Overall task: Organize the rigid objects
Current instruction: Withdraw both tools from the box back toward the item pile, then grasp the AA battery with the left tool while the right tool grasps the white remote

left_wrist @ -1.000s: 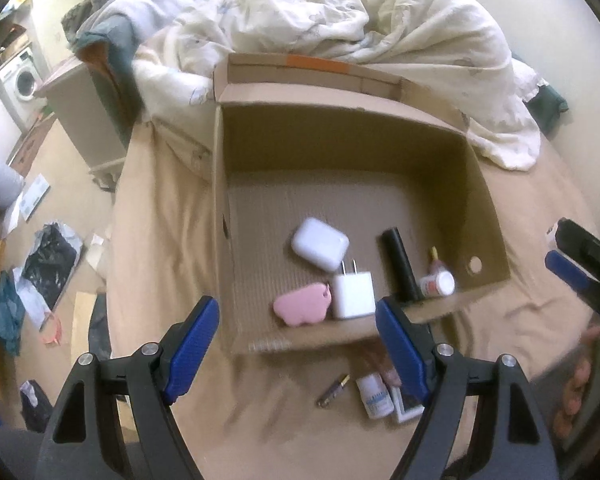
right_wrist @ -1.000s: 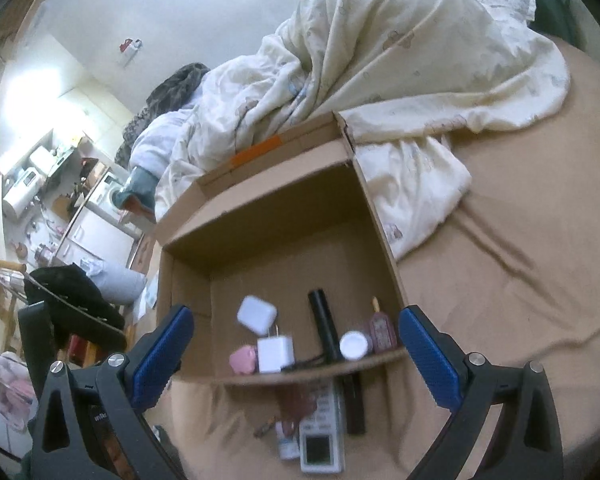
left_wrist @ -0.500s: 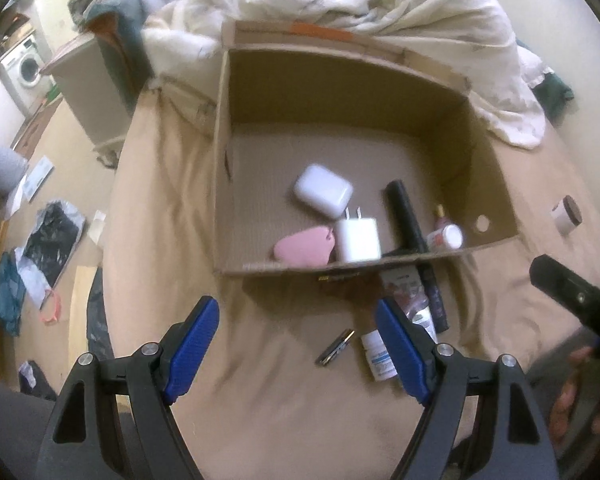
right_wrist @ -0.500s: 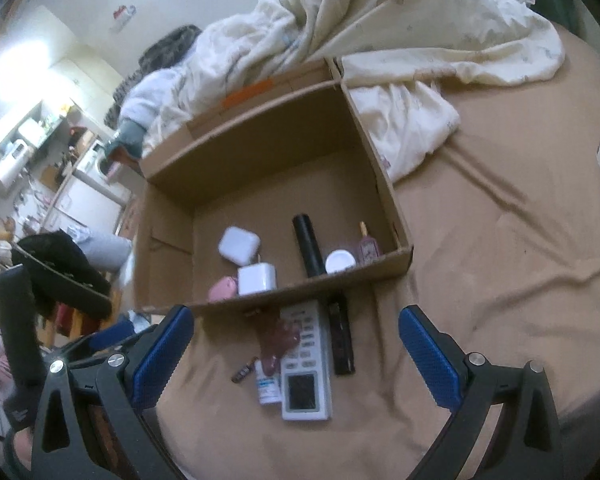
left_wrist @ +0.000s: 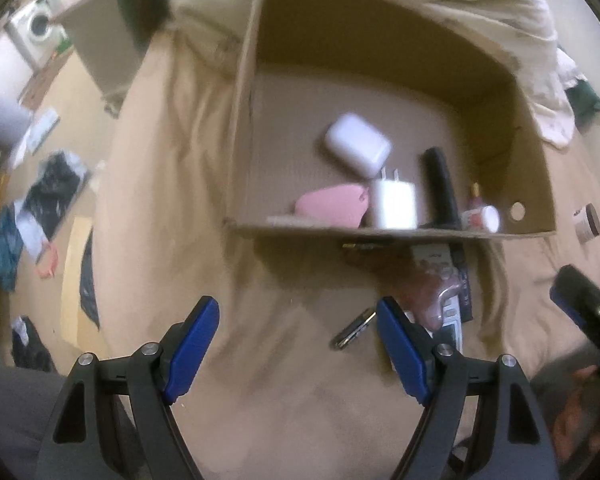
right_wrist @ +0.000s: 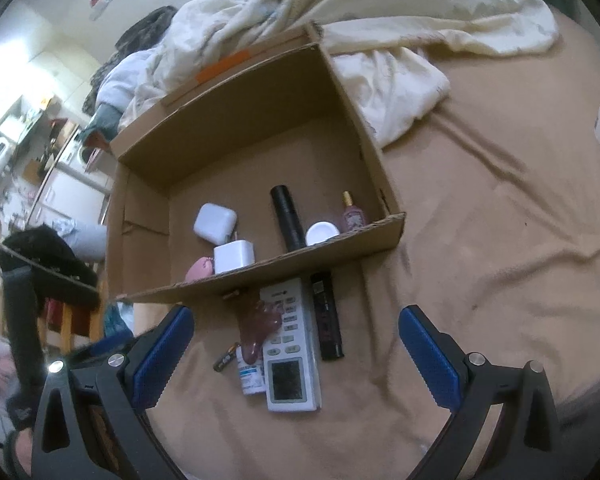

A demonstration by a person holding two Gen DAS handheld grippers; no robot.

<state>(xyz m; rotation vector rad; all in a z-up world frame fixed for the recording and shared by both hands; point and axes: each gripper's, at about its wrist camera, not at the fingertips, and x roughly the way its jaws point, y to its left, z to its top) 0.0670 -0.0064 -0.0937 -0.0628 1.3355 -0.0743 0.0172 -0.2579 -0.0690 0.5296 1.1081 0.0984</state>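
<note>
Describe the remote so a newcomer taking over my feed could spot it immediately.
Find the open cardboard box on the tan bed. Just outside its near wall lies a small cluster of items on the sheet; the remote is the long white slab in the middle, pointing at the box. Unlike the black stick on its right, it has rows of buttons and a dark screen at its near end.

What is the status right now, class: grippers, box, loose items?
Left gripper and right gripper open, empty. Open brown cardboard box holds five items. White remote control and black rectangular case on the bed outside. Path unobstructed.
</note>
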